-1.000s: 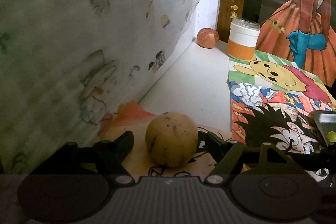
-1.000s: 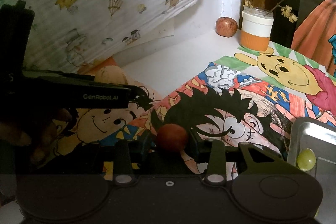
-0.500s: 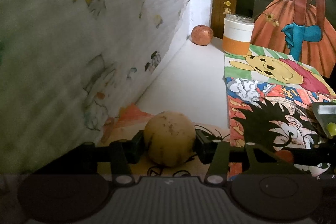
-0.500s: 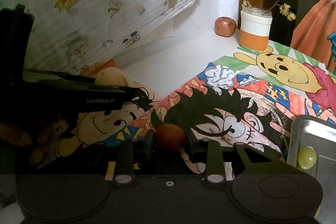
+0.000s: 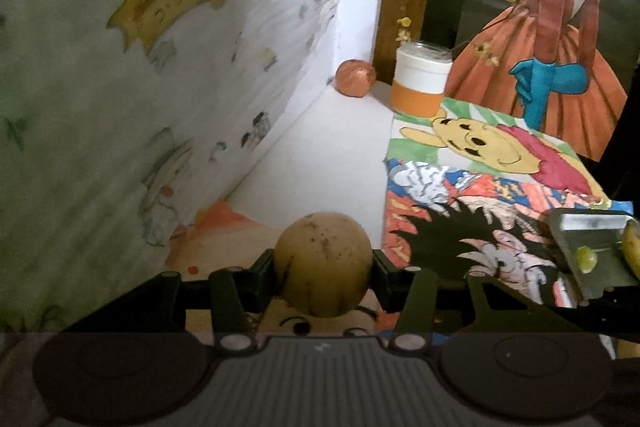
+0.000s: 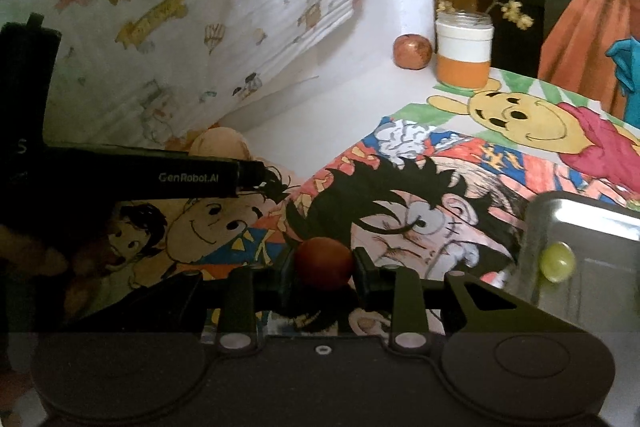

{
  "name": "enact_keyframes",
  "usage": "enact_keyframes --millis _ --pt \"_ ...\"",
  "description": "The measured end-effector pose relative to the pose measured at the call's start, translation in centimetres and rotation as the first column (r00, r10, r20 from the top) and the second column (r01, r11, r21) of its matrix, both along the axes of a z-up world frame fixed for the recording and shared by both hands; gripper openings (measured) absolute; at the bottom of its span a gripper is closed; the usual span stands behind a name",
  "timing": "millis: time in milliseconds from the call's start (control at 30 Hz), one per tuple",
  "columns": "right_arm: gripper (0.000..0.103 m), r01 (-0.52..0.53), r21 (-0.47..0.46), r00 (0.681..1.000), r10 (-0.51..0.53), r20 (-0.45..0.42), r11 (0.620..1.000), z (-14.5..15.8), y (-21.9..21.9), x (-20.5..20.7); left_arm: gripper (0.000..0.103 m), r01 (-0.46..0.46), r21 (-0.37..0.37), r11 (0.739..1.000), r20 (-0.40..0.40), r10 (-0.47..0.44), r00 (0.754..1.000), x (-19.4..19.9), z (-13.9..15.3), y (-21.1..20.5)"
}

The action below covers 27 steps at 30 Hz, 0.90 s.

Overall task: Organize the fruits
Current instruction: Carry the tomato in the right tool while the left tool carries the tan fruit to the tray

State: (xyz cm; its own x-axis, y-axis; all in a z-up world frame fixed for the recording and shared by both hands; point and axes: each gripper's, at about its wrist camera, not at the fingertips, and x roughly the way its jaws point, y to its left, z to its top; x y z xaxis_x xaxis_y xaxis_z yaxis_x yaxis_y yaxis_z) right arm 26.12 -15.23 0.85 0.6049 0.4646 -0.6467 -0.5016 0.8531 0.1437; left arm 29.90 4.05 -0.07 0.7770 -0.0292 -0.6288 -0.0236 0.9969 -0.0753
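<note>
One speckled yellow fruit (image 5: 323, 264) is clamped by the left gripper (image 5: 323, 273), one small red fruit (image 6: 324, 263) by the right gripper (image 6: 324, 269); one green grape (image 6: 557, 261) lies in the tray (image 6: 600, 227) at right; one apple (image 6: 412, 51) sits far by one jar (image 6: 463, 49).

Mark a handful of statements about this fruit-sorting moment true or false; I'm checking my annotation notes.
1. The left gripper is shut on the yellowish round fruit. True.
2. The right gripper is open with nothing between its fingers. False: it is shut on the small dark red fruit.
3. A green grape lies in the metal tray. True.
4. The orange-and-white jar lies tipped on its side. False: it stands upright.
5. A reddish apple sits beside the jar, near the wall. True.
</note>
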Motion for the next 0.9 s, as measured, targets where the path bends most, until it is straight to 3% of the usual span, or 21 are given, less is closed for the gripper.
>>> enact_keyframes --millis 500,900 --pt "0.033 0.181 0.072 0.979 -0.186 0.078 0.981 3.8 -7.6 -4.8 0.054 0.067 -0.054 0.996 0.047 -0.064 0.997 -2.1 2.8 -4.4" --pt "0.033 0.404 0.061 0.902 -0.408 0.143 0.913 4.1 -16.6 -9.8 0.054 0.164 -0.076 0.984 0.051 -0.160 0.986 -3.5 4.2 -11.4"
